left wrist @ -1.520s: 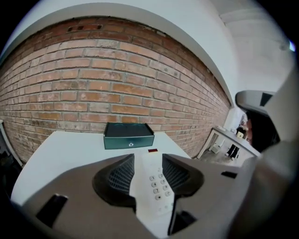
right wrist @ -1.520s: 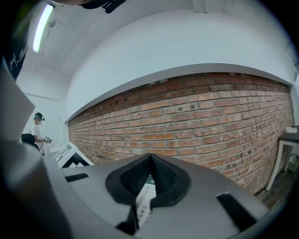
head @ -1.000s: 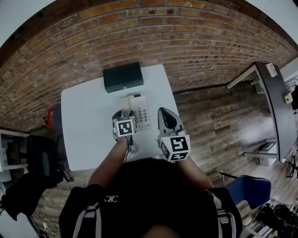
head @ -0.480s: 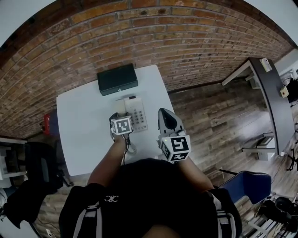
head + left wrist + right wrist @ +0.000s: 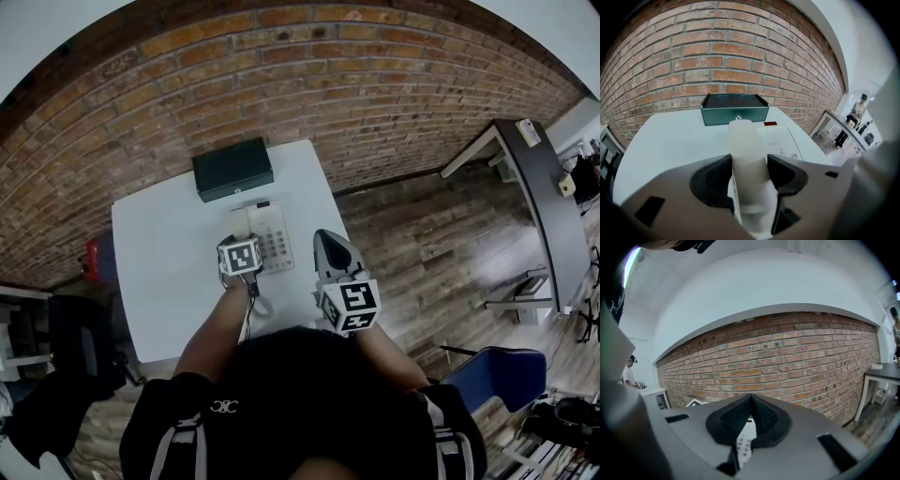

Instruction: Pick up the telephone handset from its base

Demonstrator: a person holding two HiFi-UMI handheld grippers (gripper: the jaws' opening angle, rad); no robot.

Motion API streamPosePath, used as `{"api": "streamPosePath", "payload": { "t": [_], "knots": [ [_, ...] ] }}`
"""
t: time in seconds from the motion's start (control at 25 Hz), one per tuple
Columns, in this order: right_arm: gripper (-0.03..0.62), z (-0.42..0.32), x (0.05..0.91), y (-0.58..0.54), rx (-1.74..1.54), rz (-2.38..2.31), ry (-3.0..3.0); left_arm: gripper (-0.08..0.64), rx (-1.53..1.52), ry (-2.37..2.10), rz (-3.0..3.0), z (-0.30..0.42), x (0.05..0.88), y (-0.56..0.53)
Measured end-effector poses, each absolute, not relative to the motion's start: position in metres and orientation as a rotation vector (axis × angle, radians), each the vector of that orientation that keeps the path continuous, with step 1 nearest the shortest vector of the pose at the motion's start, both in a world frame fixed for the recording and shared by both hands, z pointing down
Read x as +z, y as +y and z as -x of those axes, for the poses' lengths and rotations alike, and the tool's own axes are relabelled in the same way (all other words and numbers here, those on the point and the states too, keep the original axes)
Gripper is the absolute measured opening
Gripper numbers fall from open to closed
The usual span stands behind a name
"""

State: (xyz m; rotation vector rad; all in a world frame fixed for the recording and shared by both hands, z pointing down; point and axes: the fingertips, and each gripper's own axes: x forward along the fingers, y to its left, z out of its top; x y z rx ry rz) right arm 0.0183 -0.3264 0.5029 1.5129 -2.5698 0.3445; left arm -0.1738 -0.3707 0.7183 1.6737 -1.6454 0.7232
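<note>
**Telephone handset: held in left tongs**

Telephone handset [image 5: 743, 140], white: clamped between the jaws of the left tongs [image 5: 749, 163], at the left side of its base [image 5: 780, 140]; lift-off not discernible. Base on white surface [image 5: 169, 253], near dark box [image 5: 232, 169]. Right tongs [image 5: 751, 401]: closed, empty, right of base.

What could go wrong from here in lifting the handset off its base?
The left gripper clamps the smooth, rounded handset, which might slip or pivot. Its coiled cord could drag the telephone base along, since the shut right gripper, off to the side, isn't steadying it.
</note>
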Motion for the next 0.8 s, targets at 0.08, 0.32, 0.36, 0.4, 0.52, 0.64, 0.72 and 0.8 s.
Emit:
{"api": "streamPosePath", "payload": {
  "t": [0.08,0.32,0.36,0.4,0.52,0.64,0.72,0.8],
  "knots": [
    [-0.002,-0.019,0.504,-0.325,0.347,-1.52,-2.567,0.23,0.68,-1.616,-1.661,0.174,0.72,-0.368],
    [-0.002,-0.016,0.507,-0.322,0.398,-1.527,-2.578,0.222,0.628,-1.63,-1.718,0.172,0.706,-0.366],
    [-0.002,-0.014,0.507,-0.322,0.4,-1.521,-2.583,0.221,0.633,-1.638,-1.738,0.172,0.701,-0.365],
    [-0.002,-0.013,0.507,-0.322,0.402,-1.515,-2.588,0.221,0.635,-1.647,-1.754,0.172,0.696,-0.364],
    [-0.003,-0.009,0.505,-0.321,0.402,-1.495,-2.609,0.221,0.627,-1.67,-1.783,0.171,0.683,-0.36],
    [-0.003,-0.003,0.504,-0.322,0.4,-1.478,-2.628,0.221,0.609,-1.703,-1.816,0.172,0.669,-0.357],
    [-0.003,0.001,0.503,-0.323,0.398,-1.468,-2.638,0.221,0.608,-1.732,-1.841,0.175,0.658,-0.355],
    [-0.002,0.006,0.502,-0.325,0.395,-1.459,-2.65,0.221,0.598,-1.762,-1.864,0.178,0.642,-0.352]
  ]
}}
